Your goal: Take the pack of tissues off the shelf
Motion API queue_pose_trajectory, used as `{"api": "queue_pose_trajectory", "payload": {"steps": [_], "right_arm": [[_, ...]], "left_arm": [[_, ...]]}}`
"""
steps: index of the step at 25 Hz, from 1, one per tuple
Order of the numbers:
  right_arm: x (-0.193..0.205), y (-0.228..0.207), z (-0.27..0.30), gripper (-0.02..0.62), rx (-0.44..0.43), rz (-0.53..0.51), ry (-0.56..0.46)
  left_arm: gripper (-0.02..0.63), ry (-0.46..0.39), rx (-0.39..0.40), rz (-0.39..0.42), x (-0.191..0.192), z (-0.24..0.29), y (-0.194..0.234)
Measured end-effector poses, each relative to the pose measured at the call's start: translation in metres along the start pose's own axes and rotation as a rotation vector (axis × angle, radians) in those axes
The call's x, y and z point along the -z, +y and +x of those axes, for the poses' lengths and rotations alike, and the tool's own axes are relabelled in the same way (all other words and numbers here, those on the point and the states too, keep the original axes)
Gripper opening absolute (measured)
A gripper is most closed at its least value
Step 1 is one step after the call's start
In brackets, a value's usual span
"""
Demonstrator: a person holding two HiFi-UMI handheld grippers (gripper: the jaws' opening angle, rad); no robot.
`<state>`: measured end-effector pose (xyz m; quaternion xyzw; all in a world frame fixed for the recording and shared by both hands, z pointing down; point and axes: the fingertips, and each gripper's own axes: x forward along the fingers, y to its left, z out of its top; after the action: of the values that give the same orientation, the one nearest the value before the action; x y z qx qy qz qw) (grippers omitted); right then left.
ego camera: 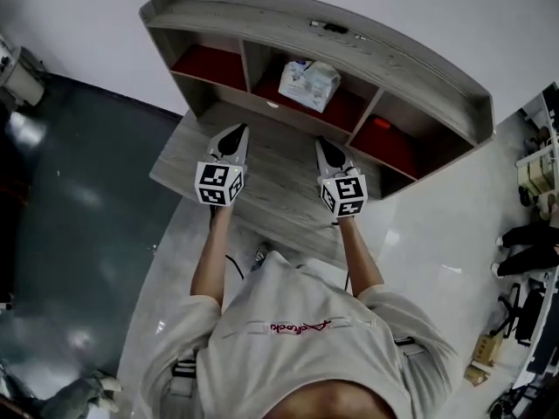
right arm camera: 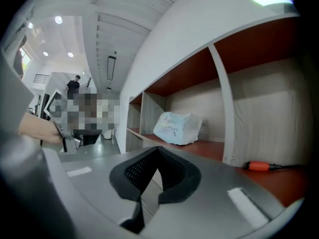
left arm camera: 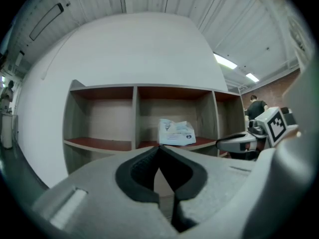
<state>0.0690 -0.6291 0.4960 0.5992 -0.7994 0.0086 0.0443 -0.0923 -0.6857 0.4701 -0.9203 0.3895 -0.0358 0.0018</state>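
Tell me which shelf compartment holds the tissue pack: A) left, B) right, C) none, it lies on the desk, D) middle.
D: the pack of tissues lies on the red floor of the middle compartment of the shelf.

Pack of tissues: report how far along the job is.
Done: nothing yet; the white-and-pale-blue soft plastic pack of tissues lies in the middle compartment of the grey wooden shelf with red floors. In hand: the left claw and right claw hang shut and empty above the grey wooden tabletop, facing the shelf. Left: open a claw, reach in, grip the pack, draw it out.
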Motion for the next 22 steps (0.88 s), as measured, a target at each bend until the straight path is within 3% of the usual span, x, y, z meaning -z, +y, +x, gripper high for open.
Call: {"api": "queue_pose_trajectory", "payload": {"steps": [4,7,12,18,21,22], "right_arm": [[0.011,-0.018,-0.016,0.006,0.068,-0.003,0.026],[0.019,-0.031,-0.032,0.006,0.122,0.004,0.041],[0.027,-0.052,-0.056,0.006,0.202,0.018,0.055],[0.032,-0.059,-0.067,0.006,0.223,0.024,0.062],[0.033,-0.06,-0.07,0.006,0.224,0.026,0.064],[0.033,-0.061,-0.07,0.006,0.222,0.027,0.063]], "left_arm": [[0.003,-0.004,0.117,0.069,-0.013,0.045,-0.029],[0.003,0.007,0.19,0.195,-0.021,0.072,-0.055],[0.003,0.032,0.262,0.556,-0.034,0.104,-0.085],[0.002,0.108,0.288,1.051,-0.025,0.128,-0.096],[0.006,0.159,0.314,1.235,-0.014,0.135,-0.099],[0.035,0.17,0.317,1.274,-0.012,0.137,-0.1]]}}
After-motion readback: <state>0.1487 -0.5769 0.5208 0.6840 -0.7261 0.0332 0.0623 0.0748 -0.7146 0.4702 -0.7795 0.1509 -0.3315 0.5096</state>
